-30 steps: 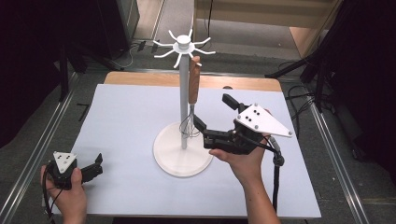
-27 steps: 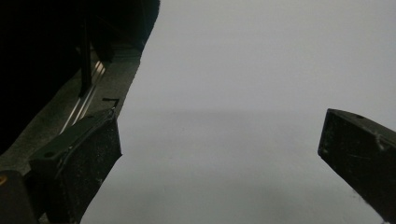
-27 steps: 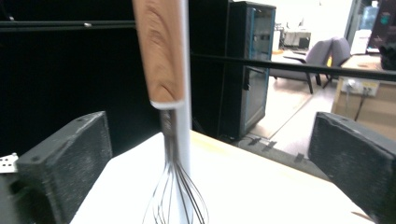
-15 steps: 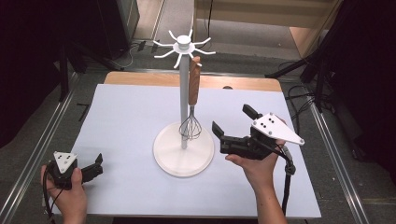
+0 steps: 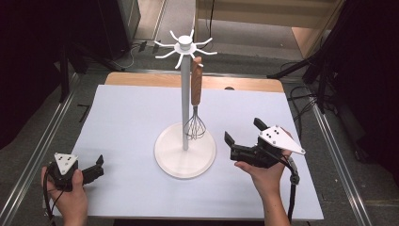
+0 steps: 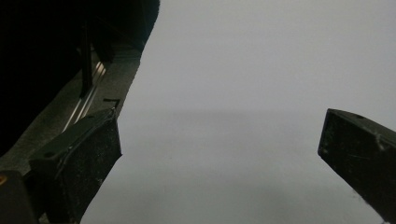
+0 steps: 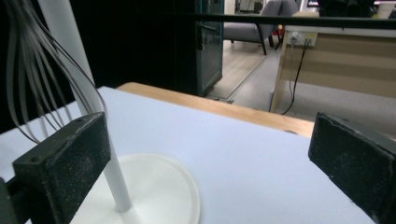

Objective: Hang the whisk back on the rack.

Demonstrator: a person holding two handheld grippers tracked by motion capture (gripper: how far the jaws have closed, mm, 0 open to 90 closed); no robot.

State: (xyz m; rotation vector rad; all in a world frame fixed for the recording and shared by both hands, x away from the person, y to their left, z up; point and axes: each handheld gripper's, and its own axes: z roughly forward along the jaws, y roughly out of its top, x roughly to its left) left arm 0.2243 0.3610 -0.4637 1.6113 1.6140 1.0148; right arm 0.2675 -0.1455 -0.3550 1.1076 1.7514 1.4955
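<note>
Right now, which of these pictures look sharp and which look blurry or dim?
High view: evenly lit and fairly sharp on the whisk. Left gripper view: dim and soft, its two jaws dark against the pale table. Right gripper view: whisk wires close and blurred.

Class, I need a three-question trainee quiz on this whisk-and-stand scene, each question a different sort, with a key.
1. True or false: the whisk hangs from the stand.
2. The right gripper is: A) shut on the whisk, B) open and apart from the whisk, C) lying flat on the stand's base.
3. Fill in: the left gripper is at the table's near-____ corner in the high view.

Key: 1 true. 2 B. 3 left.
</note>
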